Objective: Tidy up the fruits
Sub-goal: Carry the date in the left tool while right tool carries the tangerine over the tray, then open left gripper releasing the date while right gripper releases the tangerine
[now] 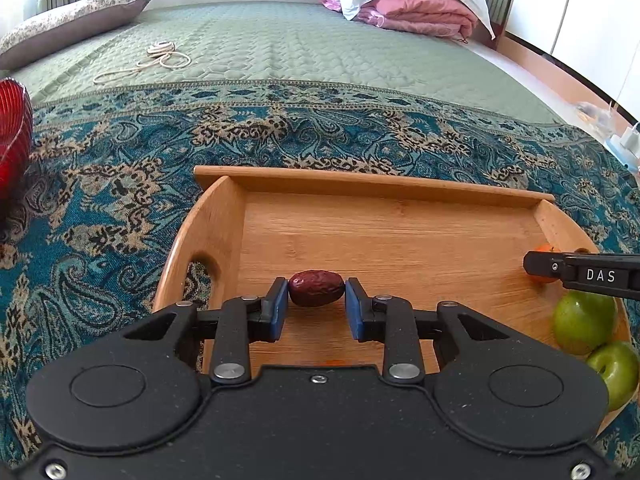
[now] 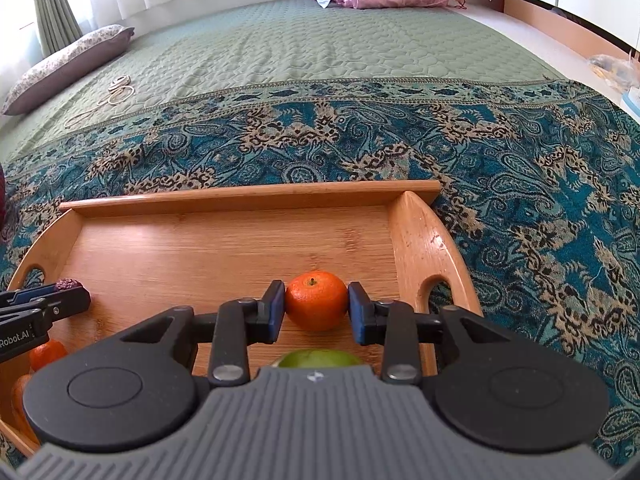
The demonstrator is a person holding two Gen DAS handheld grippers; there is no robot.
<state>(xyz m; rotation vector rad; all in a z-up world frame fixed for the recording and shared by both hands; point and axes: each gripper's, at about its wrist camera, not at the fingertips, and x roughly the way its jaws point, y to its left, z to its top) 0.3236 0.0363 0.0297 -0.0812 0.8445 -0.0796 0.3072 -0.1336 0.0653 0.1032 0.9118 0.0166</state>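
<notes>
Two grips inside bamboo tray [image 1: 360, 188]: left gripper [image 1: 316, 306] fingers clench wrinkled dark-red date [image 1: 316, 288]; right gripper [image 2: 316, 310] fingers flank round orange tangerine [image 2: 316, 300], pads seemingly touching. Next: likely release, withdraw.

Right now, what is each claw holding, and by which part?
The left claw grips the red date by its two ends. The right claw flanks the tangerine at its sides; whether its pads still press cannot be told.

a coiled cord [image 1: 158, 58] lies on the green quilt [image 1: 300, 44], near a floral pillow [image 1: 64, 20] and folded pink bedding [image 1: 416, 10].
</notes>
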